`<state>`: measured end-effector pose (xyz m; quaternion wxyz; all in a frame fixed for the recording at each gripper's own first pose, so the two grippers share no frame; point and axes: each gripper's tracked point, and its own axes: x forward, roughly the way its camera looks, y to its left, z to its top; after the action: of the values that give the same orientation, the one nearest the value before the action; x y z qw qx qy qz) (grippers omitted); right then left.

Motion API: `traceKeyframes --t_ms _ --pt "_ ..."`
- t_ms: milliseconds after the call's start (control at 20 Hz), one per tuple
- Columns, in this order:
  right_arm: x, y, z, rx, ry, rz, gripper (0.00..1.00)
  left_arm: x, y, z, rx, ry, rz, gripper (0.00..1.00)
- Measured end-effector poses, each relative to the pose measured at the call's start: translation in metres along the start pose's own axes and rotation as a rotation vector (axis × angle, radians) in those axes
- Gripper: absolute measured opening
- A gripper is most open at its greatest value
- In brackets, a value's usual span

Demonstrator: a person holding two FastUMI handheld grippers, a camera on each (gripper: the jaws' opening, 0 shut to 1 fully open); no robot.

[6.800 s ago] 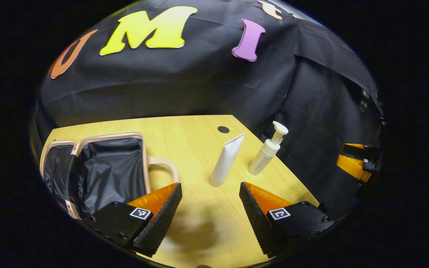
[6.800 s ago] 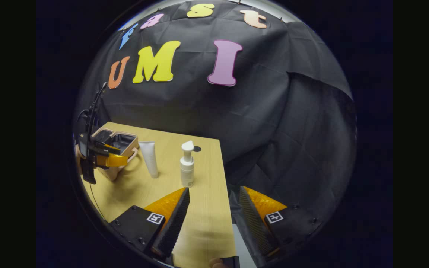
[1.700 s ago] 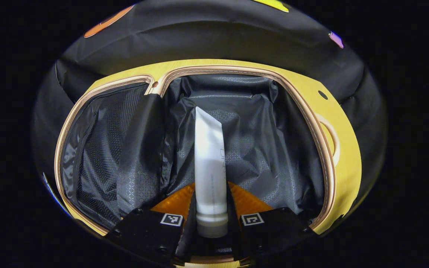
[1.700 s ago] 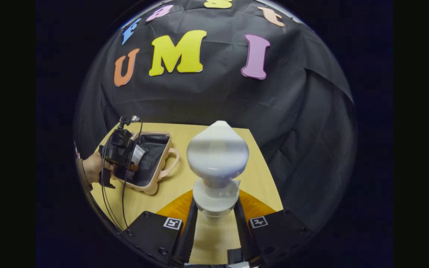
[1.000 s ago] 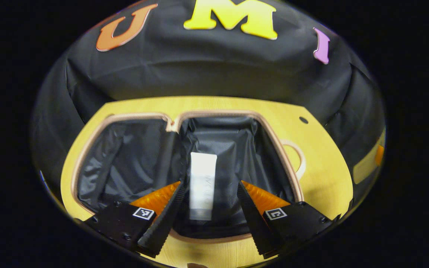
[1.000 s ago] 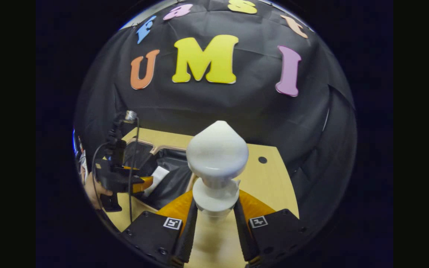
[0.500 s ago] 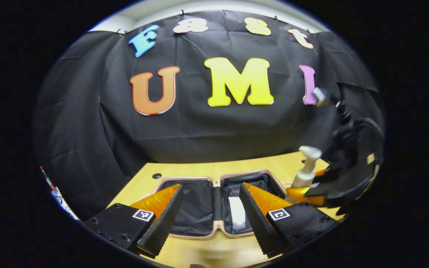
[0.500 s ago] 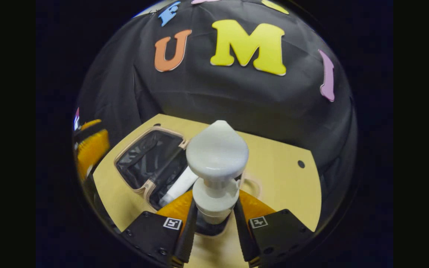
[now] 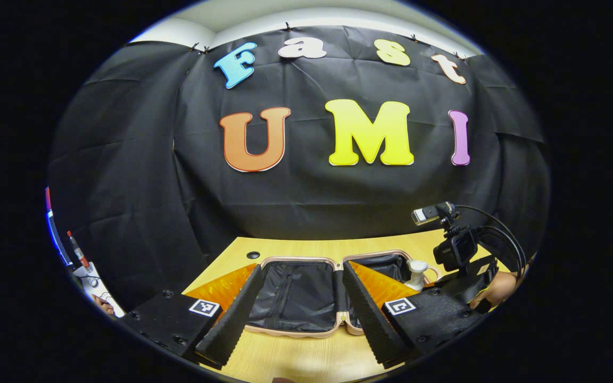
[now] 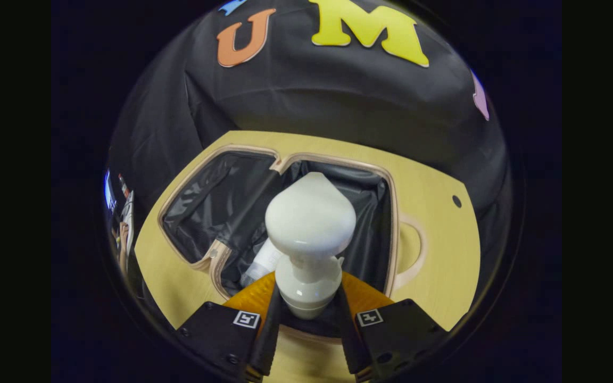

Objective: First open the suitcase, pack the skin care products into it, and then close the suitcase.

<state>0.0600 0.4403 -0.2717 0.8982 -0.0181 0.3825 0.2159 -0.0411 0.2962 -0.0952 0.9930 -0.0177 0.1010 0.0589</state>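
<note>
The pink-rimmed suitcase (image 10: 391, 223) lies open on the wooden table (image 10: 445, 266), its black lining showing. A white tube (image 10: 264, 261) rests inside its right half, partly hidden by the bottle. My right gripper (image 10: 307, 287) is shut on a white pump bottle (image 10: 309, 221) and holds it above that same half. In the left gripper view the suitcase (image 9: 296, 332) sits just ahead of my left gripper (image 9: 301, 266), which is open with nothing between its fingers. The pump's head (image 9: 418, 266) pokes up at the case's right end, beside the hand (image 9: 498, 290) holding that gripper.
The suitcase handle (image 10: 418, 250) juts out to the right on the table. A round hole (image 10: 456, 201) marks the tabletop near the far right corner. Small items and a red pen (image 9: 77, 255) stand past the table's left edge.
My left gripper let go of the tube inside the case, then drew back and tilted up. My right gripper carried the pump bottle from the table's right side to above the case's right half.
</note>
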Motion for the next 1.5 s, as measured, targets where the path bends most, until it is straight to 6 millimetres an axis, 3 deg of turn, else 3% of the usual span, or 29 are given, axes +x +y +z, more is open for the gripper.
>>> traceKeyframes --t_ms 450,650,950,1150,1250,1350,1450,1500 --pt "0.039 -0.016 0.025 0.106 0.024 -0.041 0.49 0.014 0.013 0.003 0.016 0.012 0.023 0.97" --pt "0.06 -0.013 0.01 0.141 0.09 -0.064 0.48 0.015 0.018 0.008 0.021 -0.003 0.036 0.96" --pt "0.071 -0.022 -0.005 0.261 0.137 -0.125 0.49 0.021 0.038 -0.009 0.011 0.04 0.067 0.96" --pt "0.066 -0.018 0.007 0.282 0.107 -0.108 0.53 0.023 0.062 -0.023 -0.017 0.071 0.098 0.96" --pt "0.058 -0.015 0.016 0.276 0.076 -0.098 0.61 0.029 0.074 -0.033 -0.045 0.081 0.103 0.97" --pt "0.044 -0.014 0.026 0.268 0.033 -0.087 0.73 0.039 0.089 -0.042 -0.093 0.09 0.11 0.97" --pt "0.023 -0.013 0.041 0.244 -0.03 -0.068 0.79 0.049 0.103 -0.049 -0.139 0.113 0.122 0.97" --pt "0.011 -0.017 0.048 0.22 -0.064 -0.073 0.77 0.055 0.112 -0.059 -0.158 0.13 0.134 0.97"
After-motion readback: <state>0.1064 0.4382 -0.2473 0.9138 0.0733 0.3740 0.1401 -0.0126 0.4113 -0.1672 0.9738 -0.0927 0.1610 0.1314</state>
